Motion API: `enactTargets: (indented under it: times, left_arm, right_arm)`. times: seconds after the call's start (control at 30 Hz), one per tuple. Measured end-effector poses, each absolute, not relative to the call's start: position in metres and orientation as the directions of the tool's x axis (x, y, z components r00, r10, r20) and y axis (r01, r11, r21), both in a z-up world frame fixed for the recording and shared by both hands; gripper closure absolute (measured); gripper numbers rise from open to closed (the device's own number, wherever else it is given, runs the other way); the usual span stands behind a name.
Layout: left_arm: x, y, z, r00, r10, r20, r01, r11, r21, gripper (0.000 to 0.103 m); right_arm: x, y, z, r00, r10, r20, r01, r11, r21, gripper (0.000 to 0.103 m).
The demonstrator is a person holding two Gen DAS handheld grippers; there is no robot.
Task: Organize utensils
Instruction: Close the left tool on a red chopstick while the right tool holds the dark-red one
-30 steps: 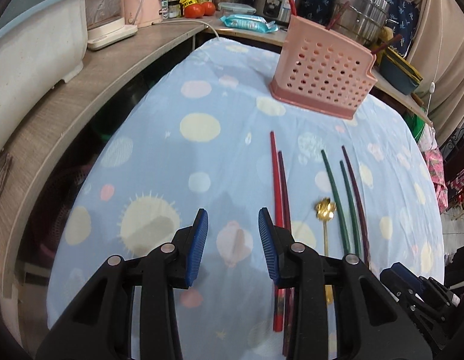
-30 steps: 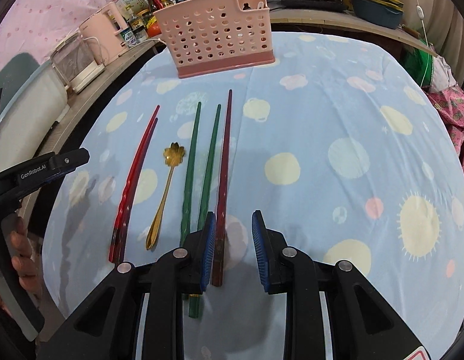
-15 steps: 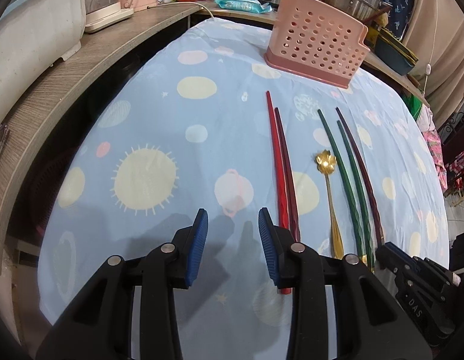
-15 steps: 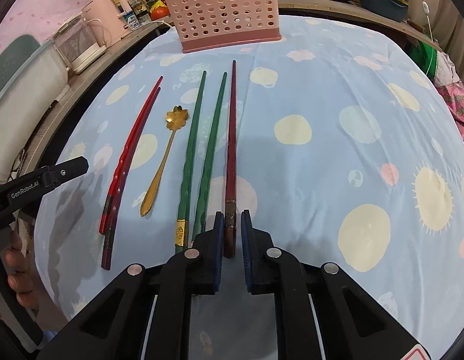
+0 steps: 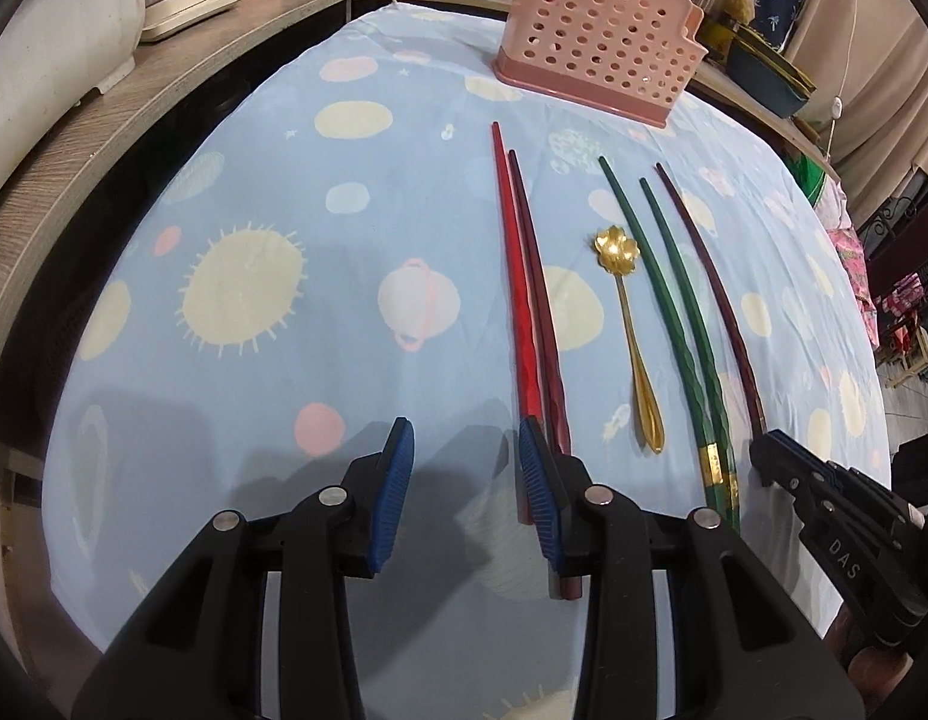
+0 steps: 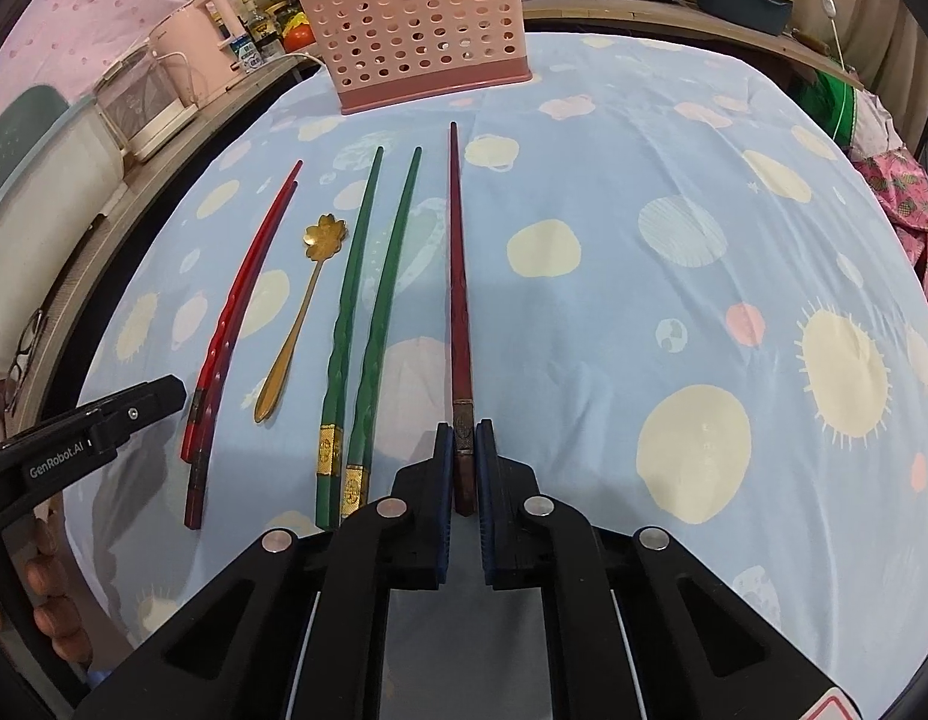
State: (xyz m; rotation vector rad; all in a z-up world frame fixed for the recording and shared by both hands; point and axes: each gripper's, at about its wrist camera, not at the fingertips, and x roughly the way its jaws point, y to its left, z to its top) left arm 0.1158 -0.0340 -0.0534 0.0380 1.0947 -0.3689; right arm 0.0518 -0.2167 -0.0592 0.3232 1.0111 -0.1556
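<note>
Since a second ago the right gripper [image 6: 463, 461] has closed from a wide gap down onto the thick end of the dark maroon chopstick [image 6: 457, 276], its blue pads now pressed against both sides of it, while the left gripper [image 5: 464, 483] has drawn back toward the near edge of the table and kept its jaws spread wide, holding nothing. The pink perforated basket [image 6: 413, 30] stands upright at the far side of the blue patterned tablecloth [image 6: 674, 312], and everything else lies in front of it, pointing toward it. The gripped chopstick's tip reaches closest to the basket (short of touching it). Left of it, seen from the right wrist, lie the two green chopsticks [image 6: 368, 312] side by side, then the gold spoon [image 6: 302, 312] with its flower-shaped bowl toward the basket, then the red chopstick pair [image 6: 236, 324], touching along their length. The left gripper's right pad [image 5: 533, 492] sits over the near ends of the red pair.
</note>
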Motion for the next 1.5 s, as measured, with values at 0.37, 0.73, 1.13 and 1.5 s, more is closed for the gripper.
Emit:
enactTargets:
  times: [0.37,0.73,1.13,1.5]
  left_arm:
    - [0.114,-0.045,-0.058,0.397,-0.282,-0.874,0.34,0.929,-0.145,0.069]
    - [0.112,-0.043,-0.061,0.403,-0.273,-0.874,0.338,0.931,-0.135,0.074]
    - [0.113,-0.032,-0.061,0.409,-0.275,-0.87,0.323,0.935,-0.144,0.095]
    - [0.113,-0.031,-0.061,0.407,-0.278,-0.87,0.326,0.934,-0.146,0.096]
  right_arm:
    - [0.05,-0.216,-0.06,0.525,0.017,-0.851,0.273,0.943,0.188,0.096]
    - [0.05,-0.216,-0.06,0.524,0.015,-0.851,0.274,0.944,0.186,0.096]
    - [0.05,-0.216,-0.06,0.524,0.013,-0.852,0.272,0.945,0.182,0.096]
    - [0.05,-0.215,-0.059,0.526,0.01,-0.85,0.267,0.947,0.176,0.096]
